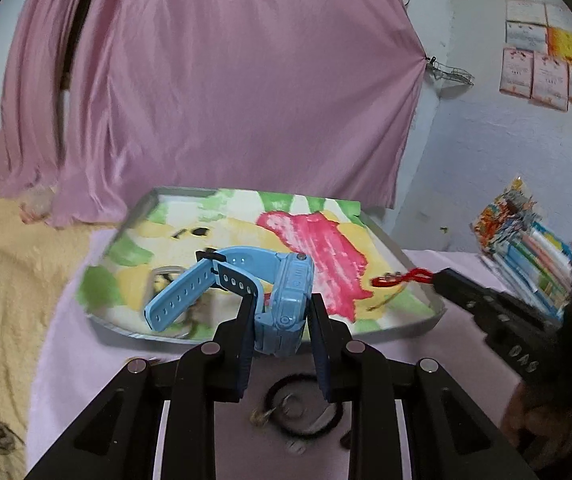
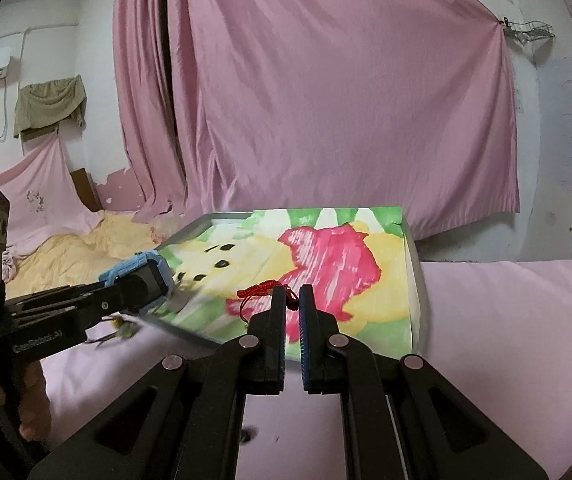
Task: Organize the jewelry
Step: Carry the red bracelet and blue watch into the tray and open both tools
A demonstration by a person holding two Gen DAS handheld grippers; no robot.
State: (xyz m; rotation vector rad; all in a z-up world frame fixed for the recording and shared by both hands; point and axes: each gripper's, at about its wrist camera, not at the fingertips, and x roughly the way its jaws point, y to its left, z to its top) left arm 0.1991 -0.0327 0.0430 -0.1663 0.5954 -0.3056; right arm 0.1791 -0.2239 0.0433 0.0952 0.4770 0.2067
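My left gripper [image 1: 282,304] is shut on a light blue watch [image 1: 286,300], held by its case above the near rim of a colourful tray [image 1: 401,328]. The watch straps [image 1: 190,288] hang out over the tray. My right gripper [image 2: 292,294] is shut on a red cord bracelet [image 2: 260,290], held over the tray [image 2: 415,280] near its front. From the left wrist view the red cord [image 1: 399,278] dangles from the right gripper's tip. The blue watch [image 2: 142,270] shows at the left in the right wrist view.
A black hair tie [image 1: 305,404] with small metal pieces lies on the pink cloth [image 1: 405,348] under my left gripper. A clear ring [image 1: 166,274] sits in the tray. Packets [image 1: 525,248] are stacked at the right. Pink curtain [image 2: 325,100] behind; yellow bedding [image 1: 2,280] at the left.
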